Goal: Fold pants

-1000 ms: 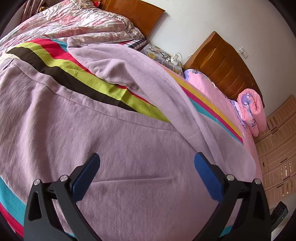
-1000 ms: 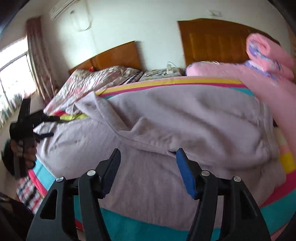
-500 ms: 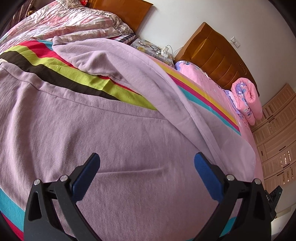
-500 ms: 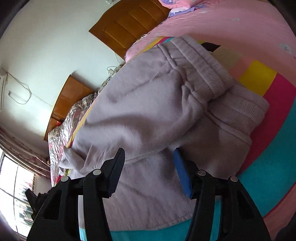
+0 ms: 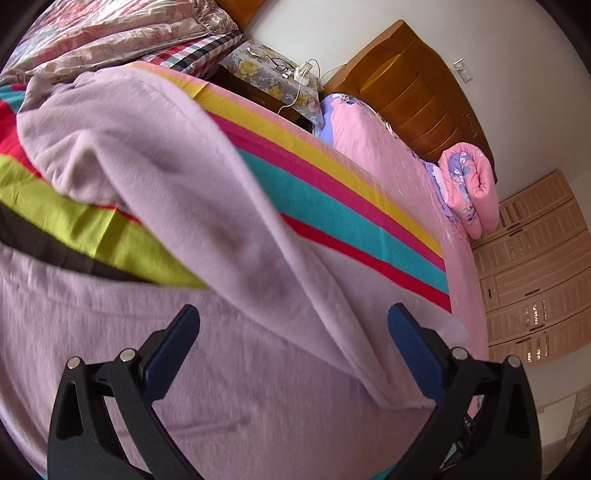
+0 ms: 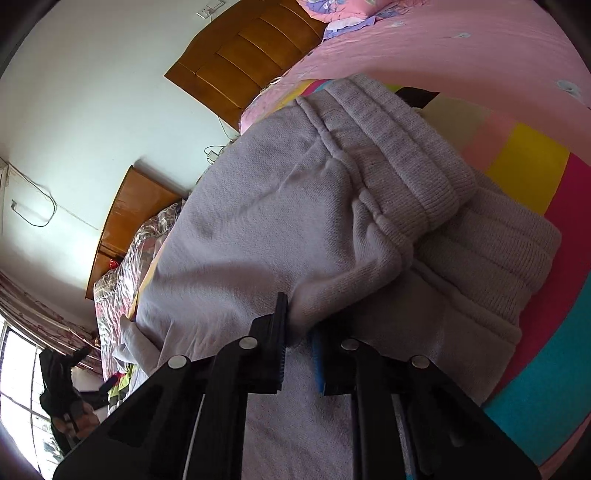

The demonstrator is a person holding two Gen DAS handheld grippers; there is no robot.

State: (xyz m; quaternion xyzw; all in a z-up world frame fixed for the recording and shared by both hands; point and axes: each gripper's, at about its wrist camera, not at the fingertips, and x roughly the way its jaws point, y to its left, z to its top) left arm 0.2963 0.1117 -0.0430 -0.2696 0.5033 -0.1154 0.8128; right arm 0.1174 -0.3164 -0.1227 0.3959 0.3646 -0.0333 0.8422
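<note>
The lilac pants (image 5: 147, 147) lie across a striped sheet (image 5: 332, 206), one leg folded over the other. My left gripper (image 5: 293, 332) hovers open over the legs, with nothing between its blue pads. In the right wrist view the ribbed waistband (image 6: 406, 147) lies doubled at the right. My right gripper (image 6: 299, 332) is at the pants' near edge by the waist. Its jaws are closing, and a fold of the lilac fabric (image 6: 277, 192) is pinched between them.
Two wooden headboards (image 5: 413, 85) stand against the white wall, with a cluttered nightstand (image 5: 273, 74) between them. A rolled pink quilt (image 5: 472, 184) lies on the pink bed, and a wardrobe (image 5: 532, 266) stands at the right. A flowered quilt (image 5: 110, 29) covers the far bed.
My left gripper swept sideways along the pants toward the folded leg. My right gripper rolled, dropped to the waist end, and its jaws narrowed from wide apart onto a fabric fold.
</note>
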